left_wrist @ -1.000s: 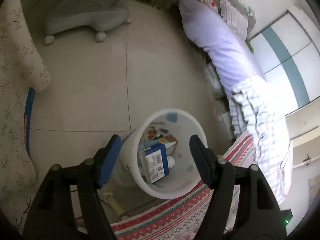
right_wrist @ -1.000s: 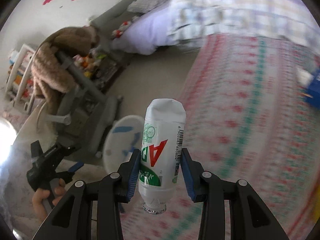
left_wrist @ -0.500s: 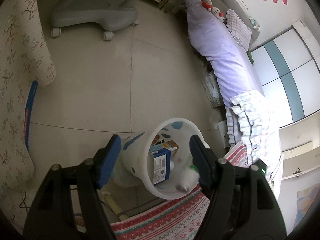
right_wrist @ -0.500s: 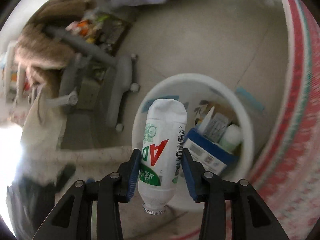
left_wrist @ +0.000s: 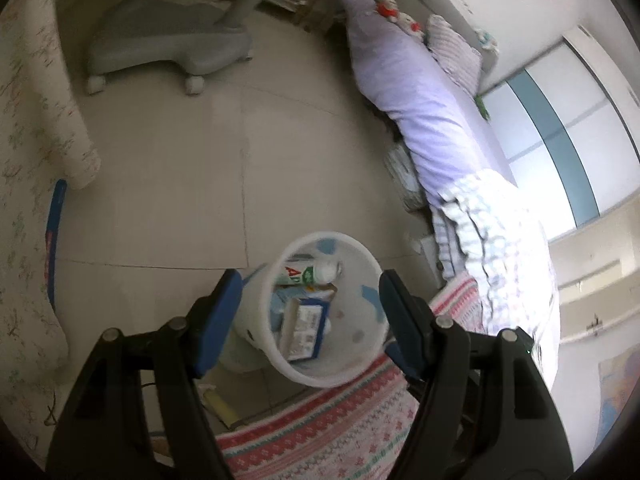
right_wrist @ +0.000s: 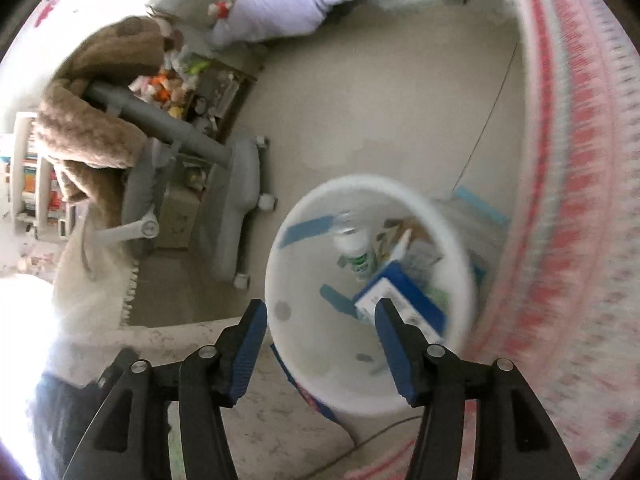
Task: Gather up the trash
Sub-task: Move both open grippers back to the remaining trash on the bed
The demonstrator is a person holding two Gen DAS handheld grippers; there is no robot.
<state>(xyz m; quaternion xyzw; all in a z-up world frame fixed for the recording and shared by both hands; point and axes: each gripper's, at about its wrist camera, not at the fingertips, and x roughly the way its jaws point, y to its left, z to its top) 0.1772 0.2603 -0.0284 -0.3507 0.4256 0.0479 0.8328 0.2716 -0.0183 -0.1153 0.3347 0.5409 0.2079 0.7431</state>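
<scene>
A: Right hand-held gripper (right_wrist: 318, 322) is above the bin (right_wrist: 400, 190), its jaws have just been opening, and nothing sits between them now.

B: And the bottle (right_wrist: 356, 254)?

A: Inside the bin, near the far wall, lying on the other rubbish. From the left view the bottle (left_wrist: 308, 274) shows its red letters and green label just under the bin's far rim.

B: What else is in there?

A: A blue box (left_wrist: 304, 330), standing on end just nearer than the bottle.

B: The left hand-held gripper (left_wrist: 306, 304)?

A: Jaws wide apart, empty, framing the bin (left_wrist: 288, 364) from above without touching it.

B: Where does the bin stand?

A: On the tiled floor (left_wrist: 168, 168), right against the striped blanket (left_wrist: 320, 424). A grey wheeled base (left_wrist: 160, 46) stands well beyond the bin.
</scene>
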